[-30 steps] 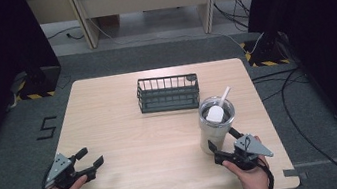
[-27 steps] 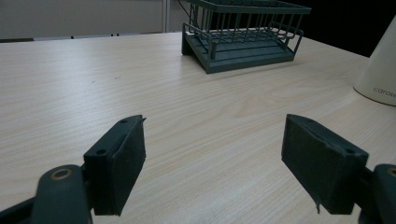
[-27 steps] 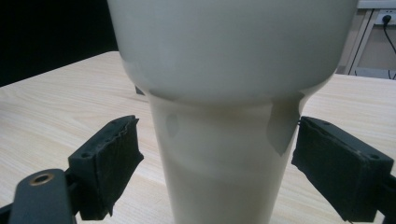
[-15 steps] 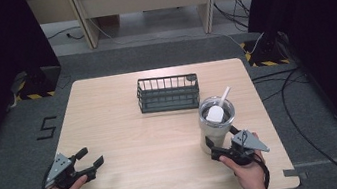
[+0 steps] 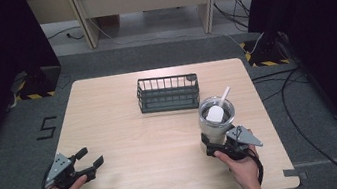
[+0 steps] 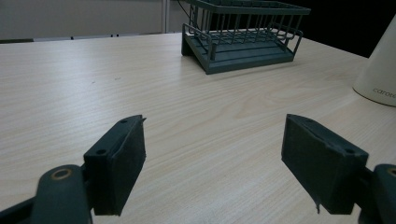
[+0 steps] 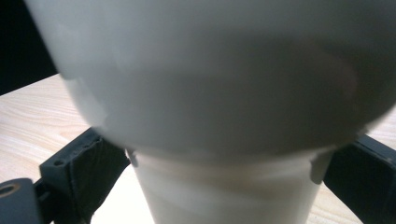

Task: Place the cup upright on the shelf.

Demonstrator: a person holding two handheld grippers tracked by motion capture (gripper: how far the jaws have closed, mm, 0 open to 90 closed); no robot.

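Observation:
A tall white cup stands on the right of the wooden table with a white spoon in it. My right gripper is at the cup's foot, open, one jaw on each side of the narrow base. In the right gripper view the cup looms close and its base sits between the jaws of my right gripper; contact cannot be told. My left gripper rests open at the front left, nothing in it. In the left gripper view my left gripper is spread over bare wood.
A dark wire basket stands at the middle back of the table, also seen ahead in the left gripper view, with the cup's side at the right. Cables lie on the grey floor beyond the table's right edge.
My right gripper has slid forward and slightly left, bringing its open jaws around the cup's base. The left gripper has stayed where it was.

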